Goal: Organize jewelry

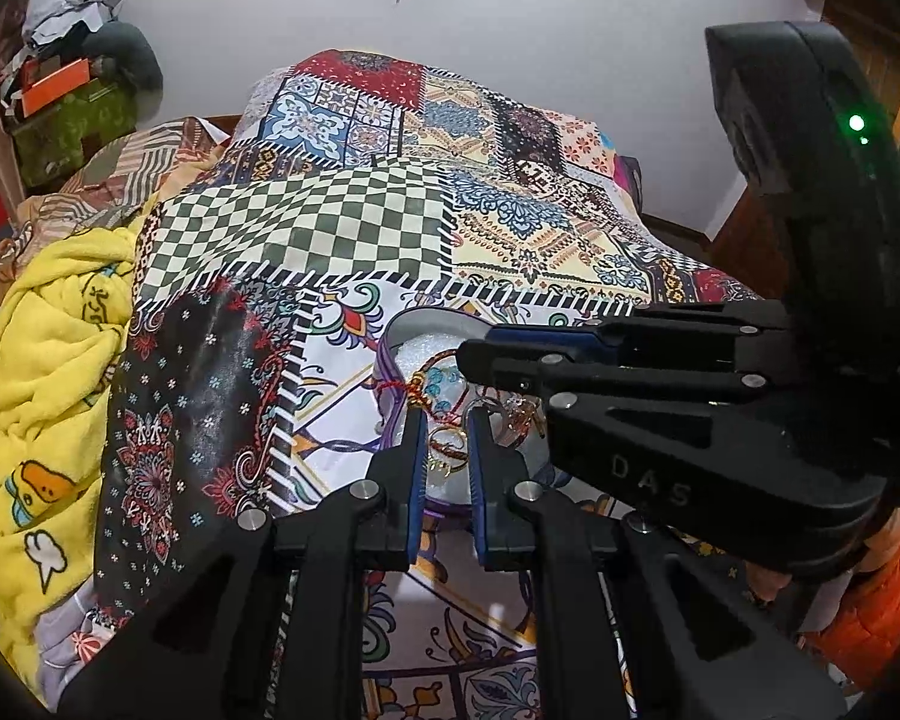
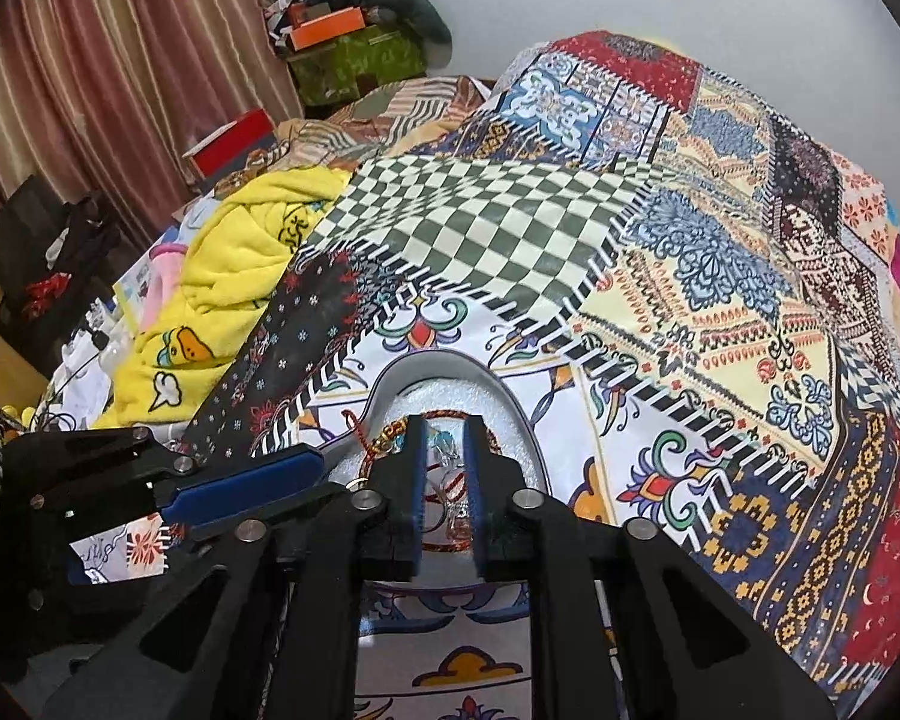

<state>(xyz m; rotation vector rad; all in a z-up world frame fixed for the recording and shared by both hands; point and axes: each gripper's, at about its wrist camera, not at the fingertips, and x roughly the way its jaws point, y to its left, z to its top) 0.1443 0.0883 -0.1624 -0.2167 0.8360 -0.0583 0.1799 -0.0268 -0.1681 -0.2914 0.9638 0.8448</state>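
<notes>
Evidently both tongs, left tongs (image 1: 444,450) and right tongs (image 2: 444,468), hover narrowly parted, empty, over the white oval jewelry tray (image 2: 513,414) on the patchwork-quilted bed (image 2: 690,276); tangled red-and-gold bracelets (image 1: 444,444) risk snagging together when lifted.

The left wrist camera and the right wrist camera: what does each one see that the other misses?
Only the left wrist view shows the green indicator light on the black right gripper and an orange sleeve. Only the right wrist view shows the striped pink curtain and a red box. Both show the patchwork patterned bedspread, the yellow cartoon blanket, and the oval white tray holding tangled bracelets, with both grippers over it.
</notes>
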